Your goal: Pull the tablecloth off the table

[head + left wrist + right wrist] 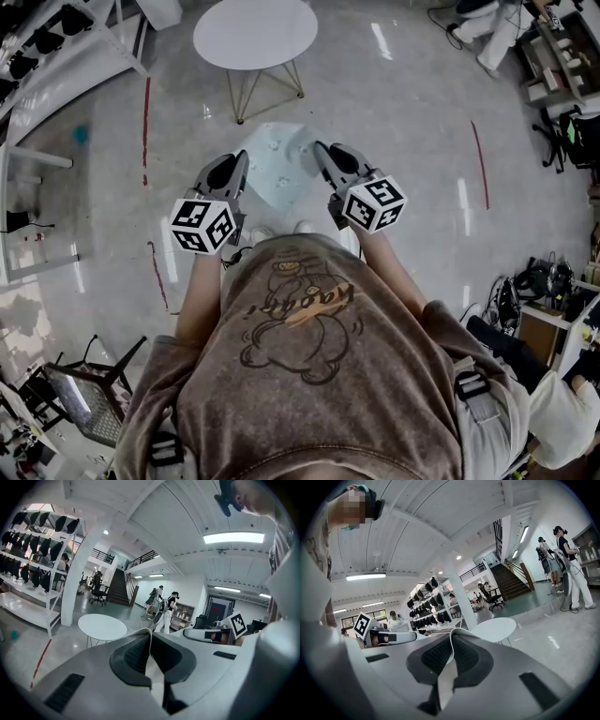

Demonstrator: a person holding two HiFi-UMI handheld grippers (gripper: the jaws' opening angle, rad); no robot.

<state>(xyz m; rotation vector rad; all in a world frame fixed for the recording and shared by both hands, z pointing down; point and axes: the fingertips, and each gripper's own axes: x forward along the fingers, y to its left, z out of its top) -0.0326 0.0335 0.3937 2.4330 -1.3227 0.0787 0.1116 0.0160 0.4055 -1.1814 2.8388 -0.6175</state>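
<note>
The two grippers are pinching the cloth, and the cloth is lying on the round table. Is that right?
Not quite. The left gripper and the right gripper do pinch the cloth, but it isn't on the round table. The head view shows the cloth held between the grippers, close to the person, with the table standing apart, farther off.

No readable text anywhere. On the brown T-shirt (309, 375) just behind both tools: cartoon print crossed by orange script, upside down, illegible. The white cube (202, 225) on the left tool (241, 157) and its twin (375, 203) on the right tool (321, 148) carry black square codes, no letters.
</note>
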